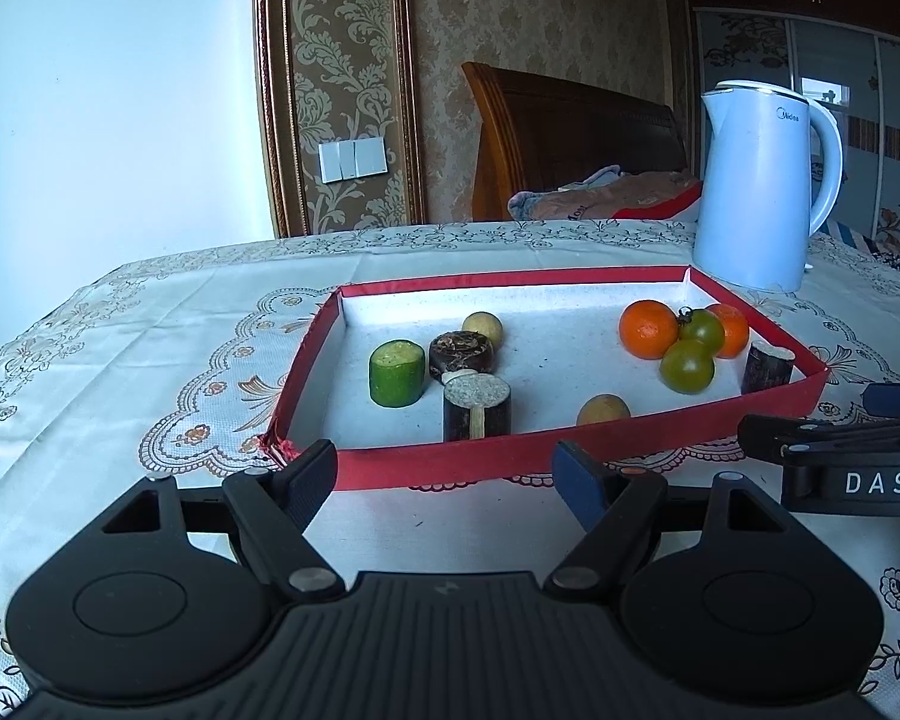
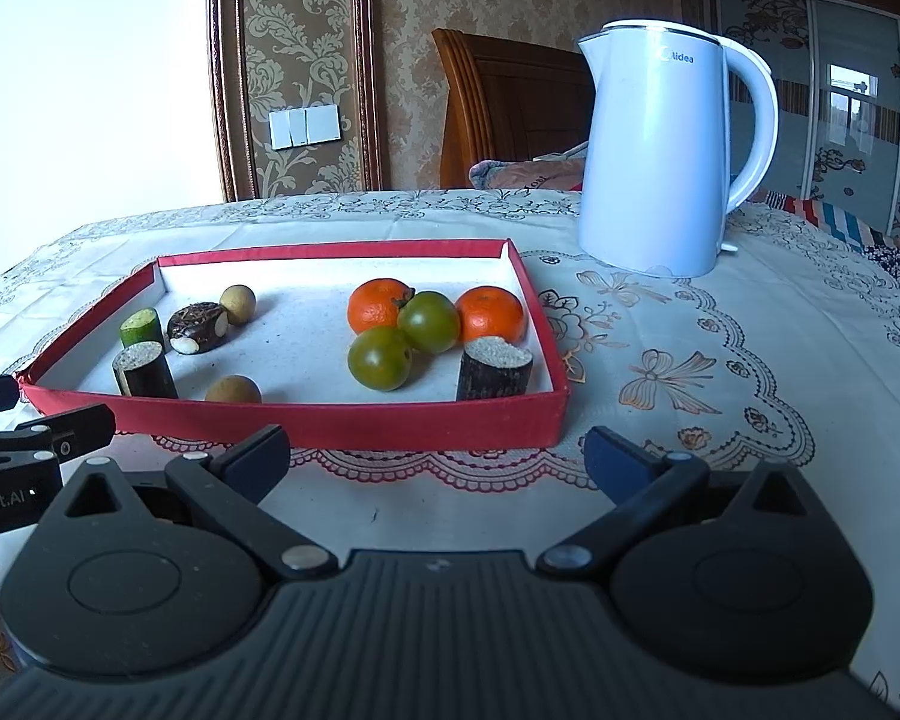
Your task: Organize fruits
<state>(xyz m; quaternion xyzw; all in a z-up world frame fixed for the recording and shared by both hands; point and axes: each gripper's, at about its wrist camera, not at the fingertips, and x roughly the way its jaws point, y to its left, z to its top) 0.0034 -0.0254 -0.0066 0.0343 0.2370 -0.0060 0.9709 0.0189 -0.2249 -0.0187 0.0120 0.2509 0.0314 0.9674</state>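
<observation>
Both grippers, left gripper point(image 1: 447, 474) and right gripper point(image 2: 438, 459), hover fingers apart and empty just short of the red tray point(image 2: 342, 423), with the upright cane chunk point(image 2: 493, 368) nearest the right one.

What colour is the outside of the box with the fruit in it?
Red. The box has red walls and a white inside; the right wrist view shows it best.

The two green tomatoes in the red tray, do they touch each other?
Touching. In the right wrist view the front tomato and the back tomato meet with no gap.
</observation>
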